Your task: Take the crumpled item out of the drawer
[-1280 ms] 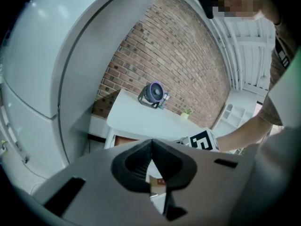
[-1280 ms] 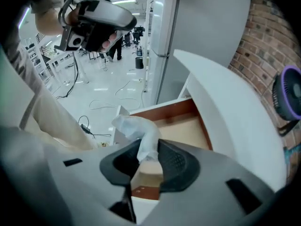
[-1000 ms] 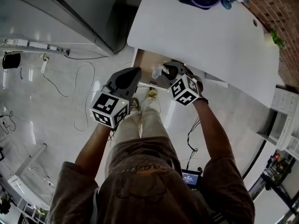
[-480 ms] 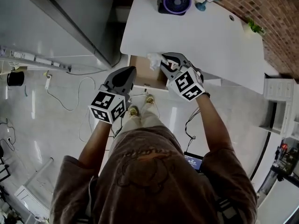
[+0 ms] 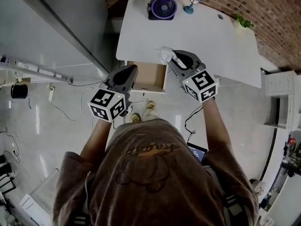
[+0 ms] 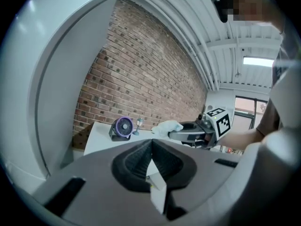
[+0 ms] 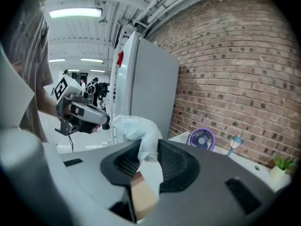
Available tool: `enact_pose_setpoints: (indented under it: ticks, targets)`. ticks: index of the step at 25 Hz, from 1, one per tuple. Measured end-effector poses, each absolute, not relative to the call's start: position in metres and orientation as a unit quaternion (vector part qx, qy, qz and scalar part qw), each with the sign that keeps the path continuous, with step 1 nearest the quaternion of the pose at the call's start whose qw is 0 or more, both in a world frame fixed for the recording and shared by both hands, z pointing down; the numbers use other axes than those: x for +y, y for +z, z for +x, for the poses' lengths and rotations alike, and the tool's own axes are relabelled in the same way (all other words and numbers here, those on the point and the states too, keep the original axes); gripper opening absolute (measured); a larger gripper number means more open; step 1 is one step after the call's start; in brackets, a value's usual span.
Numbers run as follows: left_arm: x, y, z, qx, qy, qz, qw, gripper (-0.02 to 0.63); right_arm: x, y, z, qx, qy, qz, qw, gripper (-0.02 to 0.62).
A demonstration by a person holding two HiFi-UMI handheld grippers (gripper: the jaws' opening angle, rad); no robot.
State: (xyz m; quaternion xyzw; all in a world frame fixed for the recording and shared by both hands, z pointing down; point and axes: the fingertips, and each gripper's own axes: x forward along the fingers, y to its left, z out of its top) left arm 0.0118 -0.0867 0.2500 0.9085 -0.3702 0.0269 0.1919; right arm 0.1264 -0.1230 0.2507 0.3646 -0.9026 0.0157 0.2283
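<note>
A crumpled white paper (image 5: pixel 165 54) hangs from my right gripper (image 5: pixel 174 58), which is shut on it above the near edge of the white table (image 5: pixel 207 41). In the right gripper view the crumpled paper (image 7: pixel 139 131) sticks up out of the closed jaws. The wooden drawer (image 5: pixel 146 76) stands pulled out below the table edge, and its inside looks bare. My left gripper (image 5: pixel 126 77) is held over the drawer's left side, jaws closed together with nothing between them. The left gripper view shows the right gripper (image 6: pixel 175 132) holding the paper (image 6: pixel 164 126).
A purple fan (image 5: pixel 161 7) and a small blue lamp (image 5: pixel 191 2) stand at the table's far edge, a green plant (image 5: pixel 241 20) at its right corner. A grey cabinet (image 5: pixel 51 27) is on the left, cables (image 5: pixel 61 109) lie on the floor, and a brick wall (image 5: pixel 273 13) is behind.
My right gripper has lifted the crumpled paper out of the drawer and carried it up over the table edge. The left gripper stayed beside the drawer.
</note>
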Motion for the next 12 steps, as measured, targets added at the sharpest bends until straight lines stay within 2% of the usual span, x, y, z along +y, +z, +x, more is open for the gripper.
enact_pose_setpoints:
  ticks: [12]
  targets:
    - [-0.081,0.234,0.038,-0.354,0.02,0.917,0.18,0.008,-0.084,0.226,0.195,-0.889,0.069,0.437,0.119,0.095]
